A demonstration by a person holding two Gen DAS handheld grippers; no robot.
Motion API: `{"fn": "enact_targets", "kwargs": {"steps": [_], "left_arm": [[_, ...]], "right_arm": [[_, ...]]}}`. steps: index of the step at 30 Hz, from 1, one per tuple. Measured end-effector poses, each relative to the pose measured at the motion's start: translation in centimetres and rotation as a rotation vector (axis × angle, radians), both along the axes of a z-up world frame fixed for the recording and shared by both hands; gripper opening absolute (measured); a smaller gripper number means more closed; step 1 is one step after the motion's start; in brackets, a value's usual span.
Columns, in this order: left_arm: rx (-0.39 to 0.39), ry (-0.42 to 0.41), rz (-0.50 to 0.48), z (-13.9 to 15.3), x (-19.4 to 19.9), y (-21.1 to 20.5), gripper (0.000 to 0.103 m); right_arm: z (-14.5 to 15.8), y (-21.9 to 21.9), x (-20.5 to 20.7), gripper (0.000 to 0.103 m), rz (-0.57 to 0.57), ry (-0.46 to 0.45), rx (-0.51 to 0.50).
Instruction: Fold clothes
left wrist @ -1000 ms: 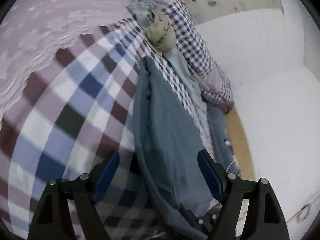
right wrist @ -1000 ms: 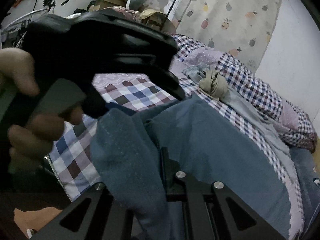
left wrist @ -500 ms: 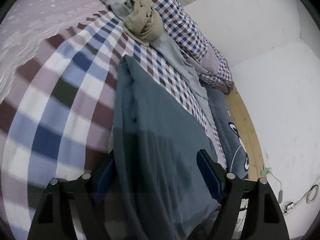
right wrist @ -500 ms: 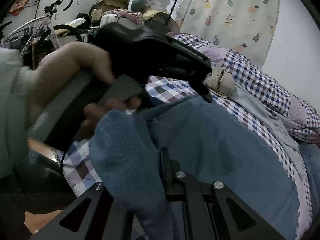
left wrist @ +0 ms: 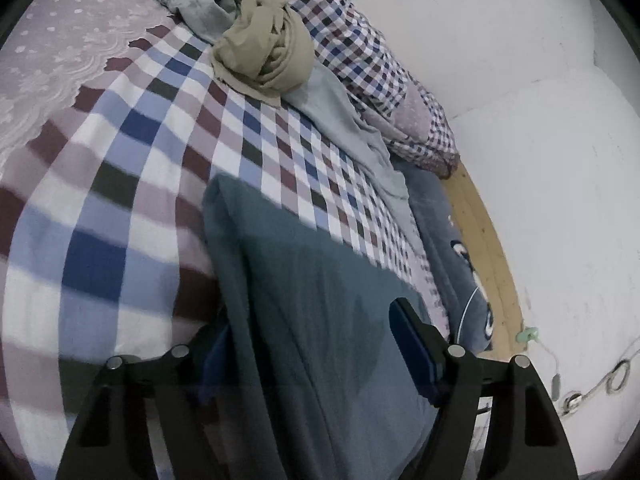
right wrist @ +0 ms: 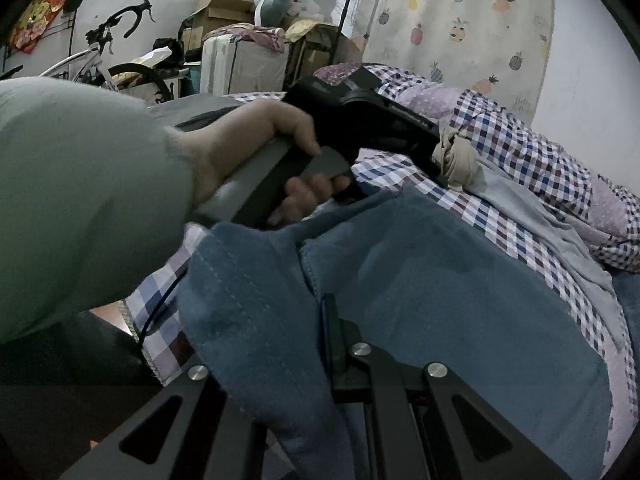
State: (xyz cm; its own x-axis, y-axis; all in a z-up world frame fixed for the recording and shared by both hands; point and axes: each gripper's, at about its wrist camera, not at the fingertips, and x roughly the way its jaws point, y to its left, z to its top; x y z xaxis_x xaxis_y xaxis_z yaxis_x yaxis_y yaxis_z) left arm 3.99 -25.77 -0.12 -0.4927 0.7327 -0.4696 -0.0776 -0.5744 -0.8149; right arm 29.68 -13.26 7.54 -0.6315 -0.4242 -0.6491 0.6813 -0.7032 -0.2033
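Observation:
A blue-grey garment (left wrist: 304,280) lies lengthwise on the checked bed sheet (left wrist: 132,184). My left gripper (left wrist: 312,348) is open just above it, and the cloth runs between its wide-apart fingers, covering most of the left one. In the right wrist view the same blue garment (right wrist: 440,280) is bunched into a thick fold near the lens. My right gripper (right wrist: 320,320) is shut on that fold, which hides its left finger. A hand (right wrist: 256,140) in a pale green sleeve holds the left gripper body (right wrist: 360,116) over the garment's far edge.
A crumpled tan garment (left wrist: 264,52), a grey one (left wrist: 200,0) and a flat pale blue one (left wrist: 344,120) lie further up the bed. A checked quilt (left wrist: 360,52), a dark blue blanket (left wrist: 452,264) and the wooden bed edge (left wrist: 484,248) run along the white wall. A bicycle (right wrist: 100,60) and boxes (right wrist: 224,0) stand behind.
The left gripper has drawn back and tilted, so more of the bed shows and the tan garment sits higher. In the right wrist view its hand moved away. The right gripper stays shut on the fold.

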Motion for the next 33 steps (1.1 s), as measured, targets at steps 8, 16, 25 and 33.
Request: {"fn": "enact_targets", "kwargs": {"steps": [8, 16, 25, 33], "left_arm": [[0.01, -0.025, 0.026, -0.7, -2.8, -0.7, 0.049], [0.063, -0.023, 0.057, -1.6, -3.6, -1.0, 0.008], [0.172, 0.141, 0.09, 3.0, -0.7, -2.9, 0.005], [0.268, 0.282, 0.151, 8.8, 2.9, -5.6, 0.004]], "right_arm": [[0.3, 0.1, 0.2, 0.003, -0.004, -0.019, -0.003], [-0.2, -0.1, 0.4, 0.003, -0.015, -0.033, 0.022], [1.0, -1.3, 1.5, 0.003, 0.018, -0.014, 0.027], [5.6, -2.7, 4.1, 0.002, 0.084, 0.034, -0.09]]}}
